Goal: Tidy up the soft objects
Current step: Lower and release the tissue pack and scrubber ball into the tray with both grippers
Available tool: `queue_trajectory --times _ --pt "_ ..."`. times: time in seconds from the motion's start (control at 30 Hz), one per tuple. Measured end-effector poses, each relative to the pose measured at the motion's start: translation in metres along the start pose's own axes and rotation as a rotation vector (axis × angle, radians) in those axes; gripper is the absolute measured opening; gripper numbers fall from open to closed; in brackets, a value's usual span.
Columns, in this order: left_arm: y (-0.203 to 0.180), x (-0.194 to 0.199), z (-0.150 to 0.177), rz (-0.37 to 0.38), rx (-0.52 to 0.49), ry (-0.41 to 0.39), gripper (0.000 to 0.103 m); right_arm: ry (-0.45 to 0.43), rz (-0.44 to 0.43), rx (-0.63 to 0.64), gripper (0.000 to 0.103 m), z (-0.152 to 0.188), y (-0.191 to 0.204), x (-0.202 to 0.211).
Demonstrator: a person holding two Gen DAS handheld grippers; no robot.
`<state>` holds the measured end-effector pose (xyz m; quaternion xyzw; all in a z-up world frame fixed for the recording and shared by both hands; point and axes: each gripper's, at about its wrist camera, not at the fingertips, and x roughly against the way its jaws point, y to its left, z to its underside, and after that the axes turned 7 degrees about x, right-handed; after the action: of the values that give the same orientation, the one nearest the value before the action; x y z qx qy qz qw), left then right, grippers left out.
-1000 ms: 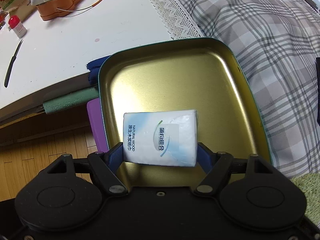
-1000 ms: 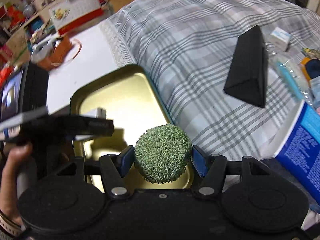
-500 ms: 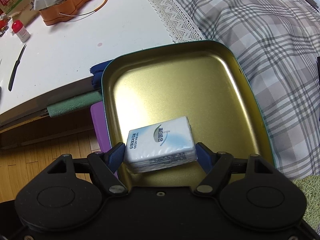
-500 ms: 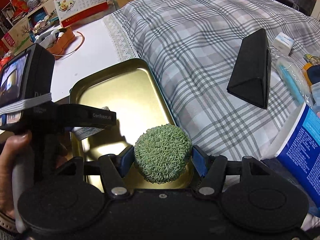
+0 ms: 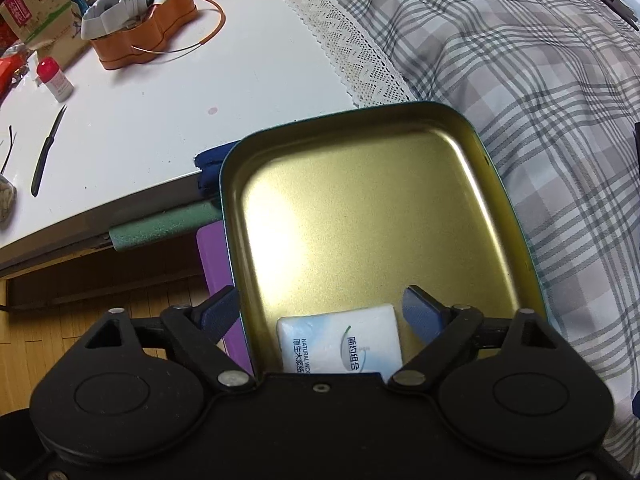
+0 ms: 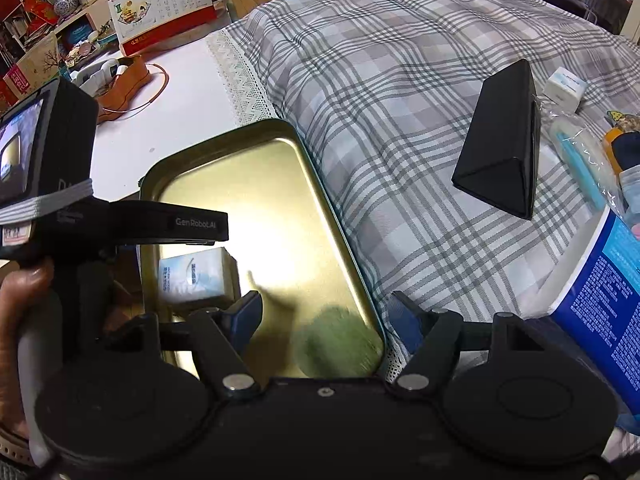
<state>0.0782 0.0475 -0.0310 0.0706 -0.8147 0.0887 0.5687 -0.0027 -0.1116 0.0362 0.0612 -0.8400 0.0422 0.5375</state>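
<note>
Pointing steeply down over gold tray (image 5: 360,208), left claw (image 5: 320,312) opening above tissue pack (image 5: 340,344), right claw (image 6: 324,316) opening above green ball (image 6: 336,340).

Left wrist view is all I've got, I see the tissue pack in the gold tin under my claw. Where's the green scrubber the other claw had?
Observer: The green scrubber is a blurred shape in the gold tin, at its near right corner; the right claw is opening, its pads clear of it.
Operator: Is it near the tissue pack?
Observer: No, apart. In the right wrist view the pack sits at the tin's left side, bare gold between them.
Operator: What else is on the bed?
Observer: A black triangular case lies on the plaid bedspread, right of the tin.
</note>
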Motion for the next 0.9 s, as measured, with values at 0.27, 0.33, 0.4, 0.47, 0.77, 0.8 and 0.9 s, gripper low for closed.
queue_trajectory --times 0.27,0.33,0.4,0.47,0.77,0.8,0.9 --pt "-0.0016 0.0000 0.0015 0.002 -0.011 0.008 0.087 0.017 0.001 -0.014 0.069 0.0020 -0.0009 -0.0016" --pt "-0.0011 -0.0003 0.0015 0.001 -0.010 0.012 0.087 0.021 0.002 -0.016 0.069 0.0023 -0.0007 -0.0016" --pt "-0.0008 -0.0003 0.0015 0.002 -0.007 0.015 0.087 0.022 0.002 -0.017 0.069 0.0025 -0.0006 -0.0016" --pt "-0.0008 -0.0004 0.0013 0.003 -0.005 0.017 0.087 0.024 0.003 -0.017 0.069 0.0030 -0.0006 -0.0014" --pt "-0.0025 -0.0008 0.0020 0.006 -0.011 0.022 0.087 0.029 0.005 -0.019 0.070 0.0053 0.0000 -0.0009" --pt "-0.0026 -0.0008 0.0021 0.006 -0.011 0.022 0.087 0.029 0.005 -0.019 0.070 0.0055 0.0002 -0.0007" --pt "-0.0028 -0.0007 0.0023 0.006 -0.010 0.022 0.087 0.029 0.006 -0.018 0.070 0.0057 0.0003 -0.0003"
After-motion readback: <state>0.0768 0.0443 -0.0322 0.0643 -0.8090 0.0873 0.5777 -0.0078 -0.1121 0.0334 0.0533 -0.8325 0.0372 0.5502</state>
